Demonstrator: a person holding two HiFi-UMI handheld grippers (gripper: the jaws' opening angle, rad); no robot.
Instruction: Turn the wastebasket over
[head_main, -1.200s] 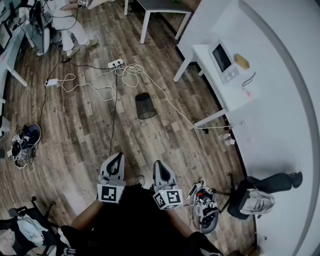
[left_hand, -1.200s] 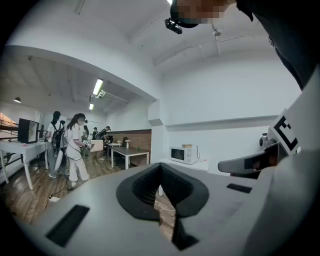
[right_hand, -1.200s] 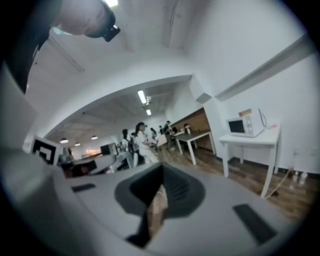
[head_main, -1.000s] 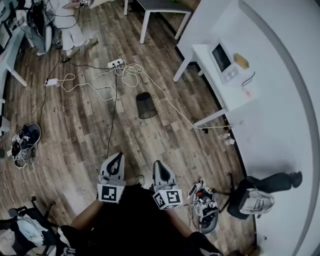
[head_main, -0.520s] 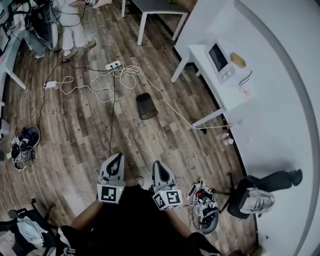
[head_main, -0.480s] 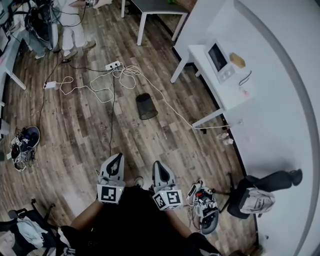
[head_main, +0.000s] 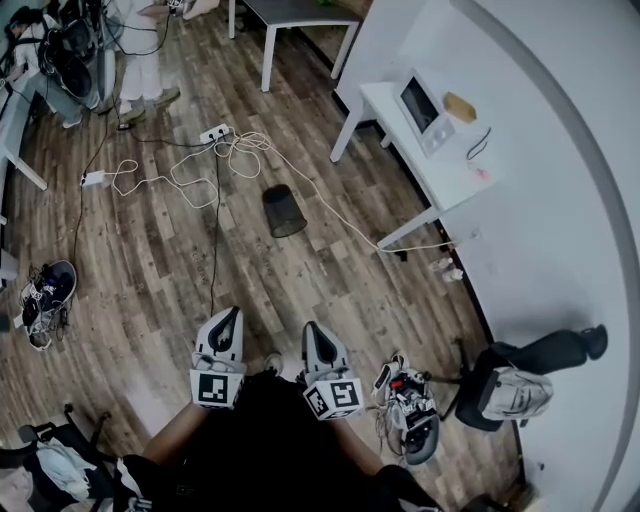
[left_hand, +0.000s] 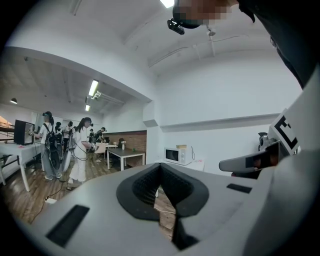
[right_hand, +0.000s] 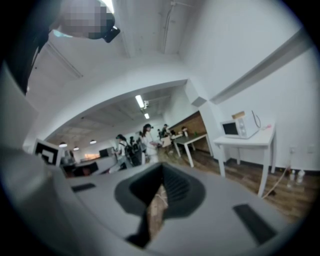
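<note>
Clearly we have not begun: the wastebasket (head_main: 285, 211) sits on the wooden floor (head_main: 150, 270) beside a white cable (head_main: 345, 226), well ahead of us. Our left hand-held gripper (head_main: 227, 322) and right hand-held gripper (head_main: 314, 338) are both pressed together and empty.

Bright, even indoor light fills all three views. It comes from ceiling strip lights (left_hand: 93, 88), seen high and far ahead of the left gripper (left_hand: 160, 172) and likewise ahead of the right gripper (right_hand: 161, 175). Shadows are soft: in the head view only faint ones lie on the wooden floor (head_main: 300, 280) ahead of both. The white wall (head_main: 560, 200), right of the right gripper, looks nearly washed out and bows into a curve from wide-angle distortion. Both gripper views sit inside a dark round frame. Each gripper's own body is blurred close to the lens, more so in the right gripper view.
</note>
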